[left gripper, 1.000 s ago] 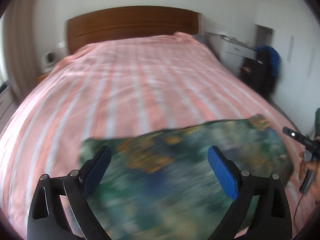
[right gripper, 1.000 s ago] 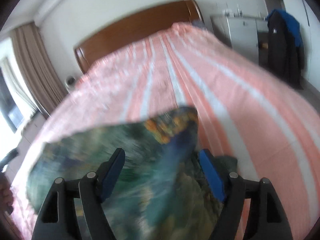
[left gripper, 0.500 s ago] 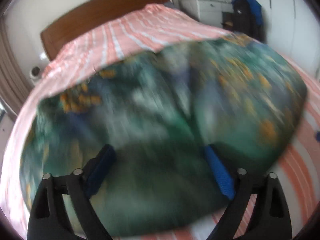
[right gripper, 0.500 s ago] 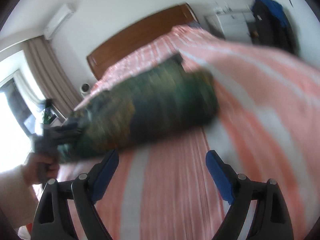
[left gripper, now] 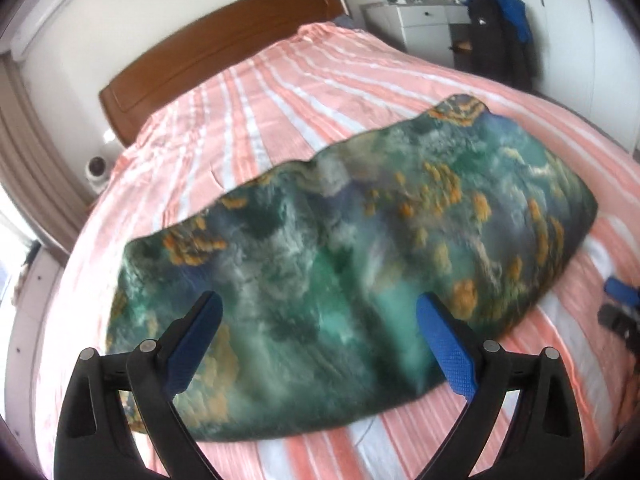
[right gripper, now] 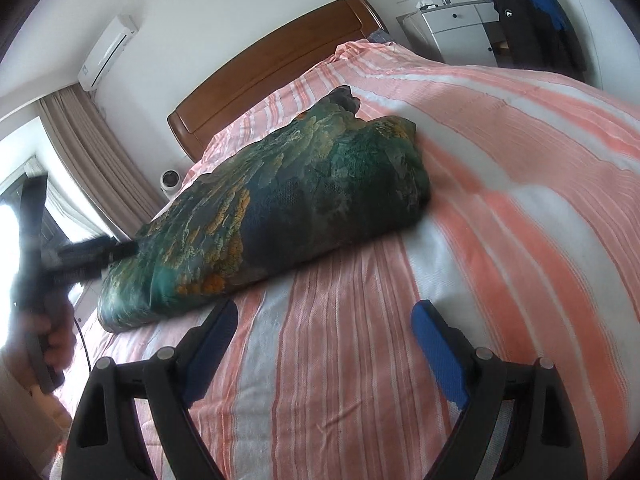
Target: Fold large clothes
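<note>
Our green folded cloth (right gripper: 280, 204) lies on the striped bed (right gripper: 500, 240), at 11 o'clock from our right gripper (right gripper: 324, 336). Our 2 grippers, right and left (left gripper: 318, 336), are spread wide and pinch nothing. If we grab only the top layer, the puffy fold could flop open.

Two low wrist views toward the headboard (left gripper: 224, 44), sharing the bed (right gripper: 520, 168).

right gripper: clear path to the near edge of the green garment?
Probably yes. The right gripper is open with nothing between its jaws, and only bare striped bedspread separates it from the folded green patterned garment. The left gripper sits at the garment's far end, out of the way.
</note>
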`<state>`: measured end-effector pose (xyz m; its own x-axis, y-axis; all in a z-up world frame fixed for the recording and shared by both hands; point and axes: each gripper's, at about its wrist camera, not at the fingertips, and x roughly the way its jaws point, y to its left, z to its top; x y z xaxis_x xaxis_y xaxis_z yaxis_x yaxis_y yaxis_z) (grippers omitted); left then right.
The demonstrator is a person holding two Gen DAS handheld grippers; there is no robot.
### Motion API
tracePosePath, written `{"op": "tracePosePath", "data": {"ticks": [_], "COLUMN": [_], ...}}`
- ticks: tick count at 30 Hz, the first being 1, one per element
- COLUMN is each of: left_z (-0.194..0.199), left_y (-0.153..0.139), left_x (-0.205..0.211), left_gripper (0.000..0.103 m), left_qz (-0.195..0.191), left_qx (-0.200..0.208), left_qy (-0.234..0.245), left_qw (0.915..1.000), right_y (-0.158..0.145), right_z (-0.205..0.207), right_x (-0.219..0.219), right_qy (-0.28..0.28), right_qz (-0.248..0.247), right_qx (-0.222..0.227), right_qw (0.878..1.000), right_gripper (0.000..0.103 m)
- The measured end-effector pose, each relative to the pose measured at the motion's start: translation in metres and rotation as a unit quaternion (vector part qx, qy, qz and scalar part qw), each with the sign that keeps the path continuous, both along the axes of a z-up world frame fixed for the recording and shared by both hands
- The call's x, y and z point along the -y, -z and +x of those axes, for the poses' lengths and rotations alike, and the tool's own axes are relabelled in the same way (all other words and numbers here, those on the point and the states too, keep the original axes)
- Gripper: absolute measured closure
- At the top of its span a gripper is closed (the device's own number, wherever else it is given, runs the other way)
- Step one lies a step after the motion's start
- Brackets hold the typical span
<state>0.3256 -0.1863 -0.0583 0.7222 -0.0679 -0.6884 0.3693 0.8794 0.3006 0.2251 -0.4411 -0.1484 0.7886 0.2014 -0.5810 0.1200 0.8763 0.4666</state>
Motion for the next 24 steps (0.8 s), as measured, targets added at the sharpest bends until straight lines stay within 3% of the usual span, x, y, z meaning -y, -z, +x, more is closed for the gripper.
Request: {"op": "tracePosePath", "data": {"ticks": [17,20,24], "left_z": [0.006,0.006,0.007], "left_y": [0.016,0.013,0.017], "left_x": [0.018,0.021,0.023], "left_gripper": [0.005,0.005,0.001], "left_qz": [0.022,-0.003,-0.078], "left_qx": [-0.008,-0.009,-0.018], "left_qy": [-0.006,0.003,0.025], "left_qw": [0.9997,1.0,0.9965], "right_y": [0.002,0.002,0.002], "right_z": [0.0,0.0,0.001], "right_x": [-0.001,-0.001,-0.001], "right_qy": [0.0,0.0,0.0], "right_qz": [-0.002,-0.002,-0.002], "right_qx": [-0.003,-0.003,-0.003], "right_qw": [1.0,1.0,1.0], "right_gripper": [0.014,0.014,0.014]}}
